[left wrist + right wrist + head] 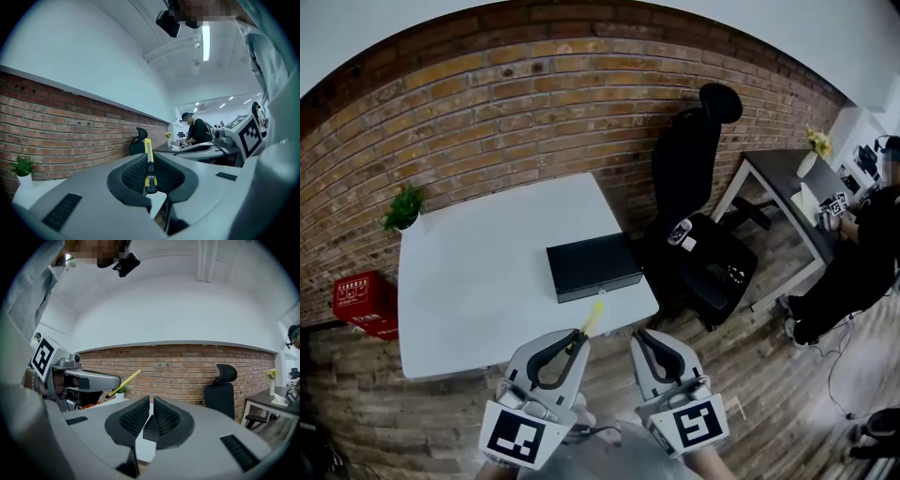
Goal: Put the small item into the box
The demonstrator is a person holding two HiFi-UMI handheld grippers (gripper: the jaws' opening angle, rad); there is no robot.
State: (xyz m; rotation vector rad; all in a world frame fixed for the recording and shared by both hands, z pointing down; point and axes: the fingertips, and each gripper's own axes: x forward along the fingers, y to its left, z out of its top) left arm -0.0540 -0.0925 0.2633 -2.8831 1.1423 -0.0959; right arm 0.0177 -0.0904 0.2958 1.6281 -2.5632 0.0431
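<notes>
Cutter (148,157) betw. L tongs (578,337)

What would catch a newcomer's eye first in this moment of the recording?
The left gripper is shut on a slim yellow tool that juts out past its jaws, toward the near edge of the white table. A flat black box lies near that table's right edge. The right gripper, jaws together, holds nothing.

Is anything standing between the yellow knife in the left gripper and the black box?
Nothing visible does. The yellow utility knife, held by the left gripper, hangs just in front of the black box. The box looks closed, though.
</notes>
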